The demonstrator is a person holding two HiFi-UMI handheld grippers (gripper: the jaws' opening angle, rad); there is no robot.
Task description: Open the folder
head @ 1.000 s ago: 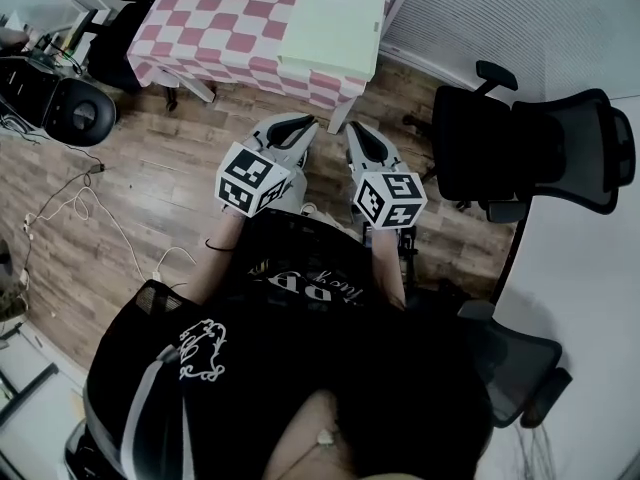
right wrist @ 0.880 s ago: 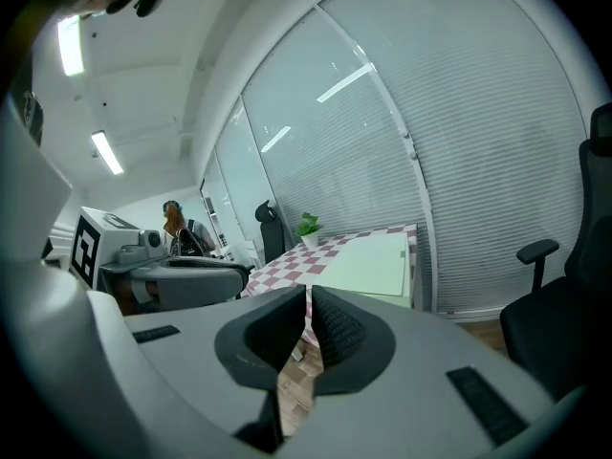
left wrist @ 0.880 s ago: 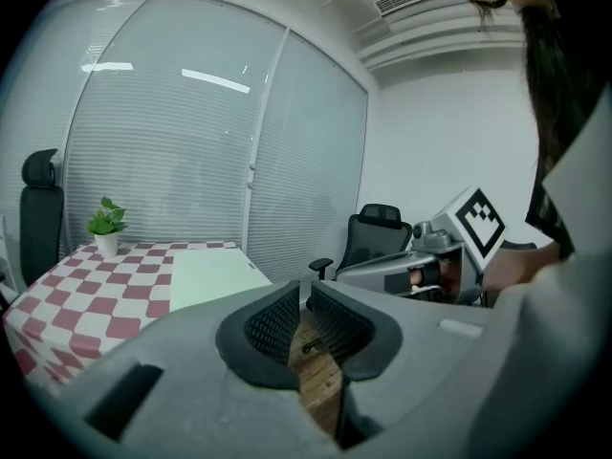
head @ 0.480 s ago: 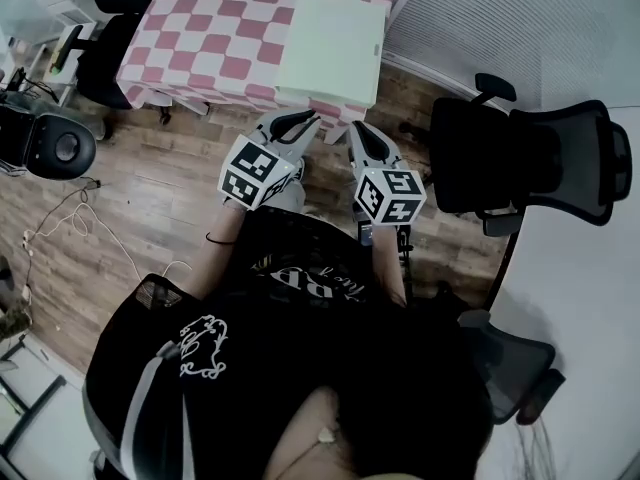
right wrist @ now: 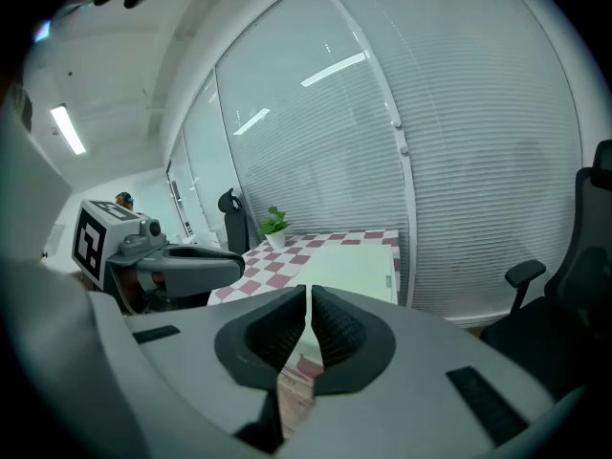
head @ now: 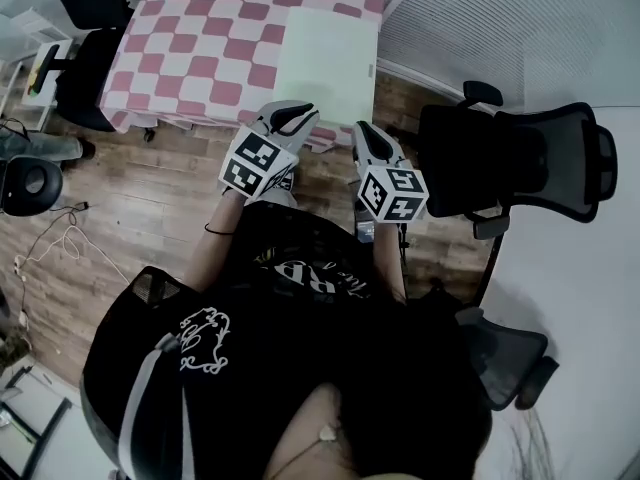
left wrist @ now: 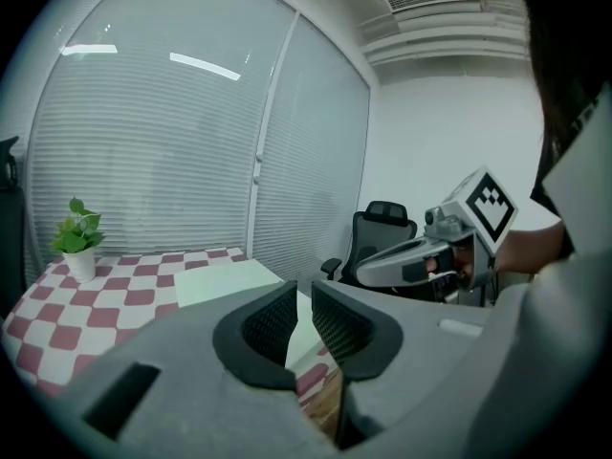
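Looking down from the head view, I see the folder [head: 328, 63] lying flat and closed on the right part of the table [head: 190, 58], which has a red and white checkered cloth. Its right edge runs close along the right edge of the table, and its near edge is not far from the table's near edge. The left gripper [head: 290, 118] and the right gripper [head: 366, 134] are both held in front of me, side by side, just short of the near edge of the table and apart from the folder. In each gripper view the two jaws stand together with nothing between them, so both tools are empty. I judge the folder to be thin and light, with a smooth pale green cover that bends easily and is perhaps a little slippery. I think it will slide on the cloth if I only push it, and the cloth may wrinkle under it. For this reason I would press one gripper down on the folder and take only the top cover with the other, at a free corner or edge. There is a small mark on the right edge, but I cannot tell if it is a clasp, and I cannot tell which side is the spine. A small plant [left wrist: 78, 237] stands at the far left of the table, well apart from the folder.
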